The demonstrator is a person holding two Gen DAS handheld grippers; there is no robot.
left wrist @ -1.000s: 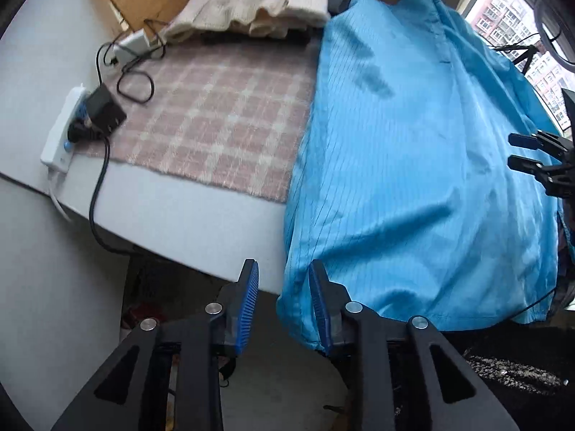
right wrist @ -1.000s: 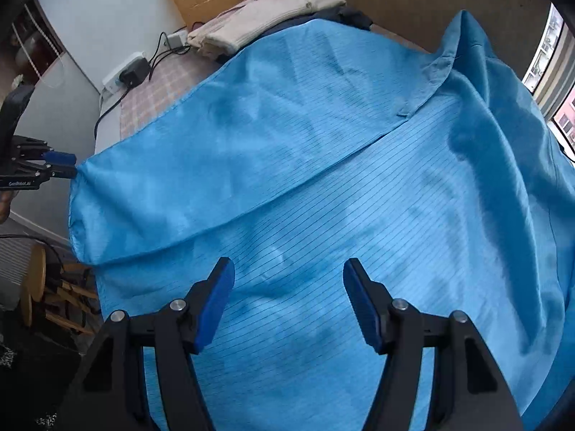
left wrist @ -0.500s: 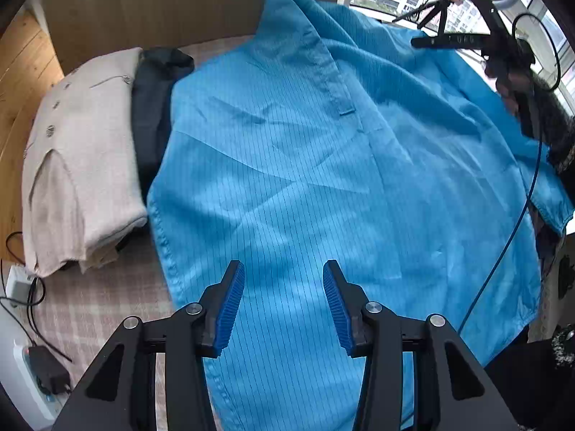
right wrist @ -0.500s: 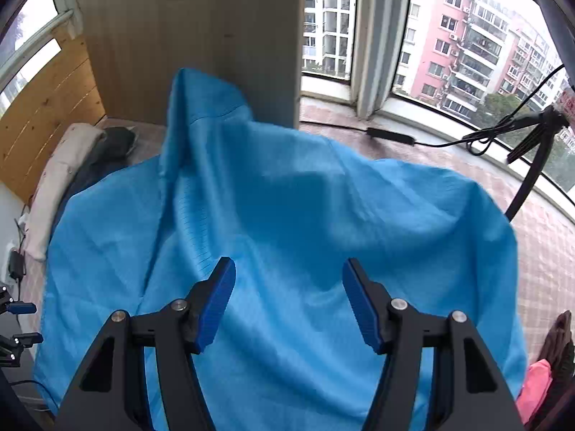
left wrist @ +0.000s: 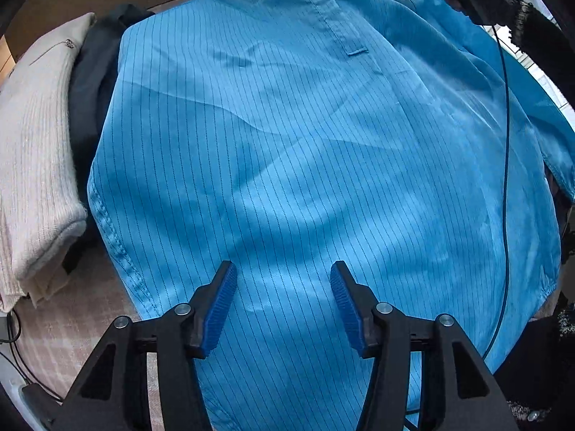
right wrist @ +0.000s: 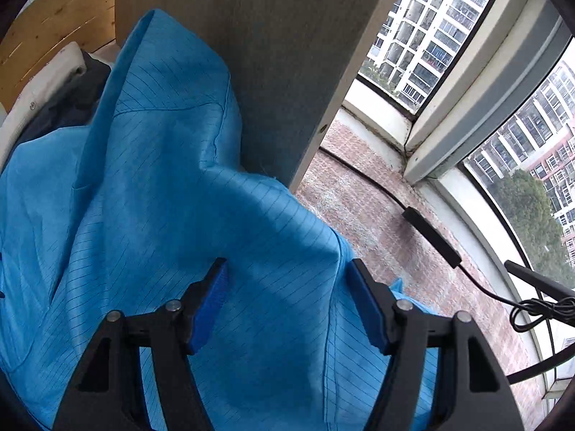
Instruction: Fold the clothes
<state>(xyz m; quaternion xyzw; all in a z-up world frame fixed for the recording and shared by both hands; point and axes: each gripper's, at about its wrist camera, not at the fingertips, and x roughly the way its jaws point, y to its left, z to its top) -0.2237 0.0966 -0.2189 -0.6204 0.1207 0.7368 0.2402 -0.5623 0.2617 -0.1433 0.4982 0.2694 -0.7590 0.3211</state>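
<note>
Lying spread across the checked cloth, the blue striped garment fills most of the left wrist view, its hemmed left edge running just beside a folded cream knit and a dark garment wedged between the 2. The left gripper points down over the garment's lower middle, its 2 blue-padded jaws opening, with the flat cloth showing in the gap below them and neither pad pressing on it; it grips nothing. A thin dark cable hangs in front of the garment's right part, and a dark fuzzy sleeve shows at the top right. In the right wrist view the same blue striped garment rises into a hump against a wooden panel, one tip reaching high up the panel's left edge. The right gripper hovers over the garment's right-hand edge, jaws closing, a ridge of fabric lying between and below the pads, which are not yet clamped on it. Right of the garment lie bare checked cloth, a black adapter on its cord, and the window.
</note>
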